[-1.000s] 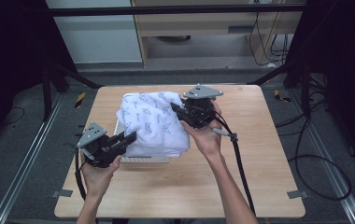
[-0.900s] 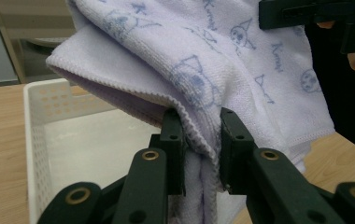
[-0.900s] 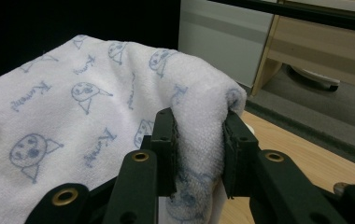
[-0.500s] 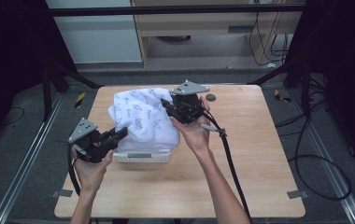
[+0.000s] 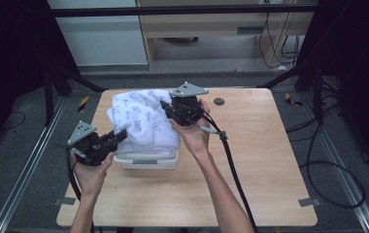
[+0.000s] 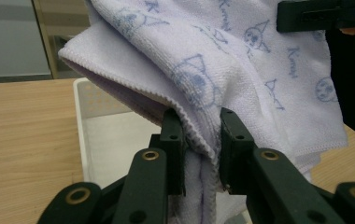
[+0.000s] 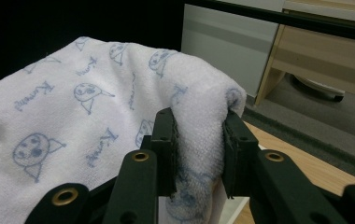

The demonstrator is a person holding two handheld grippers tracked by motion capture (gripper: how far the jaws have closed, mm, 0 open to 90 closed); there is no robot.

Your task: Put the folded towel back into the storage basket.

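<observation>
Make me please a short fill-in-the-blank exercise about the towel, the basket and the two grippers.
1. Both grippers are shut on the white ____ with blue prints.
2. Under the towel stands a white plastic ____ on the table.
3. The left gripper holds the towel at its ____.
4. The right gripper pinches a thick ____ of the towel.

Missing words: towel; basket; edge; fold

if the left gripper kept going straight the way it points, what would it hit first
The towel its jaws already pinch; beyond that fold, probably the right gripper holding the far side, though depth is hard to judge.
</observation>
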